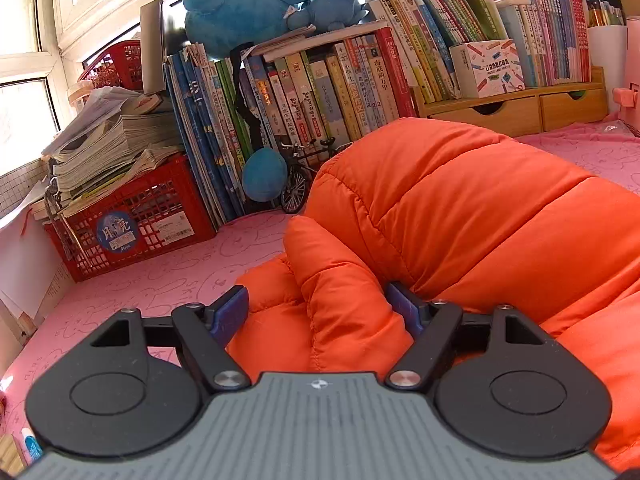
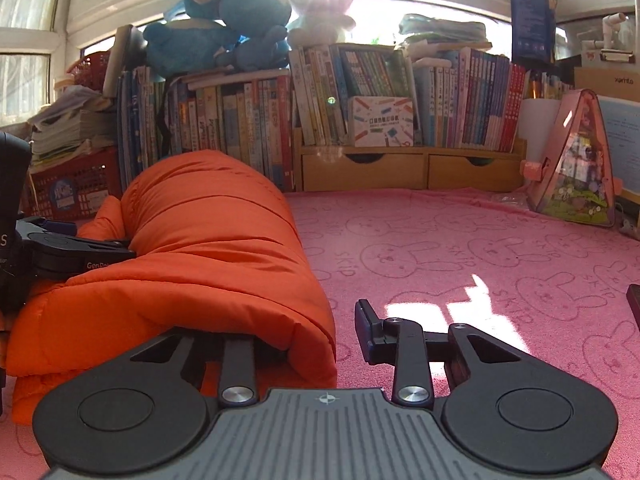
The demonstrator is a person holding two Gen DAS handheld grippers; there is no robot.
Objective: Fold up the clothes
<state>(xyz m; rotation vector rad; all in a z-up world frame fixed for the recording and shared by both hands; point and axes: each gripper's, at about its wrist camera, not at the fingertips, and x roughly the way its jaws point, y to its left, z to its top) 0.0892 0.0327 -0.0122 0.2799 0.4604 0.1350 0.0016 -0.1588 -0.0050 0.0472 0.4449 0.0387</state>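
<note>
An orange puffer jacket (image 1: 460, 216) lies folded into a thick roll on the pink bunny-print cloth (image 2: 480, 256). My left gripper (image 1: 320, 312) is open, its blue-padded fingers on either side of a puffy fold at the jacket's left end. It also shows in the right wrist view (image 2: 60, 252) at the jacket's left side. My right gripper (image 2: 308, 328) is open at the near right end of the jacket (image 2: 208, 248). Its left finger is hidden under the jacket's folded edge; its right finger (image 2: 370, 332) rests free on the cloth.
A row of books (image 2: 248, 120) and a wooden drawer shelf (image 2: 408, 170) line the back. A red crate (image 1: 132, 224) with stacked papers stands at the left, beside a small model bicycle (image 1: 300, 176). Blue plush toys (image 1: 260, 4) sit on the books. A pink triangular case (image 2: 576, 168) stands at right.
</note>
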